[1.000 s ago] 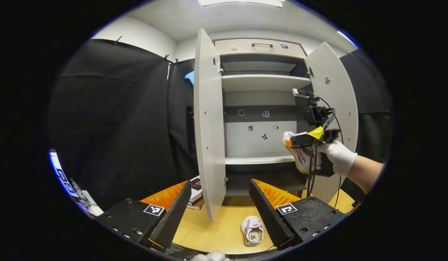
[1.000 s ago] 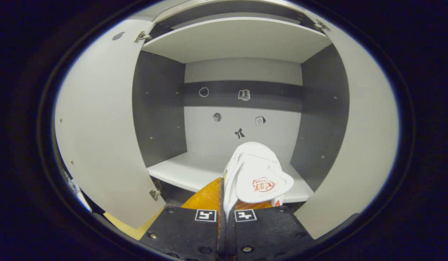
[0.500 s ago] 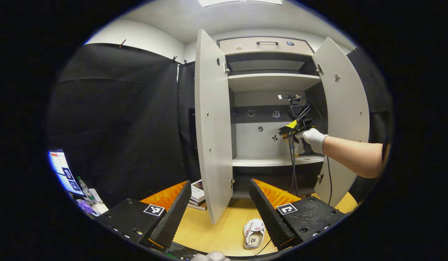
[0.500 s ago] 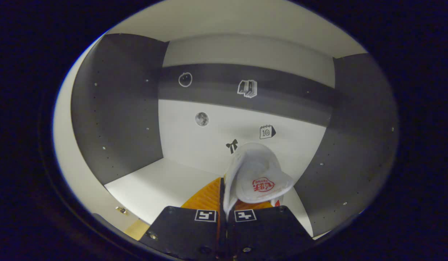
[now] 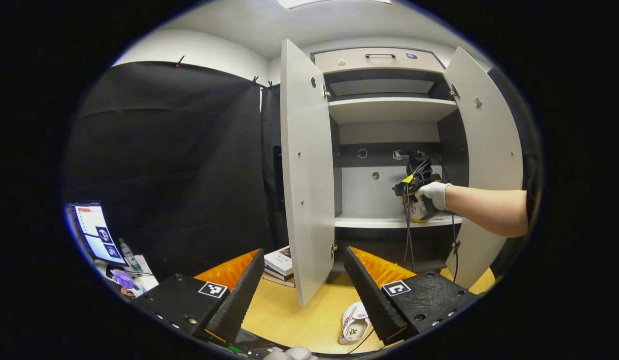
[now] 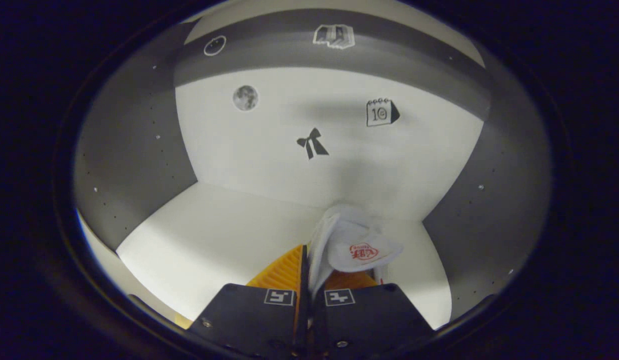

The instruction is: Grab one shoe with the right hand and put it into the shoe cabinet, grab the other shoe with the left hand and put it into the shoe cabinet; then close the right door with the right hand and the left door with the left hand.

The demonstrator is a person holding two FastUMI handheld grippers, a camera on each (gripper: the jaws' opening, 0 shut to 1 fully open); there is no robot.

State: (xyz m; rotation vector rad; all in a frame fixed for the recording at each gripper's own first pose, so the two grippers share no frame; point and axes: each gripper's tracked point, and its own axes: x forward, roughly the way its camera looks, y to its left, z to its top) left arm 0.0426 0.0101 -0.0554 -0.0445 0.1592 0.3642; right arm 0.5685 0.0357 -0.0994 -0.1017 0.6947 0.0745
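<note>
Right gripper (image 6: 309, 260): its fingers were pinched tight on the white shoe (image 6: 347, 245), clamping the shoe's side wall between them, deep inside the cabinet.
Held shoe: it sat at 6 o'clock in the right gripper view, toe pointing toward the back wall, low over the white shelf (image 6: 204, 235); whether it touched the shelf, I could not tell.
Right gripper from afar: in the left gripper view it showed at 2 o'clock (image 5: 414, 192), gripped by a gloved hand (image 5: 433, 192) with a bare forearm reaching in past the right door (image 5: 489, 150).
Left gripper (image 5: 301, 285): fingers spread wide, nothing between them, hanging over the wooden table (image 5: 289, 315).
Second shoe (image 5: 354, 330): white, lying on the table at 5 o'clock, just beside the left gripper's right finger (image 5: 372, 295), opening facing up.
Cabinet (image 5: 389, 105): both doors stood open, the left door (image 5: 306, 170) swung out toward the camera at 12 o'clock.
Back wall stickers: a bow (image 6: 312, 144), a moon (image 6: 245, 97) and a calendar (image 6: 382, 112) marked the panel behind the held shoe.
Extras: books (image 5: 281, 265) stacked on the table behind the left door, a lit screen (image 5: 96, 232) at 9 o'clock.
</note>
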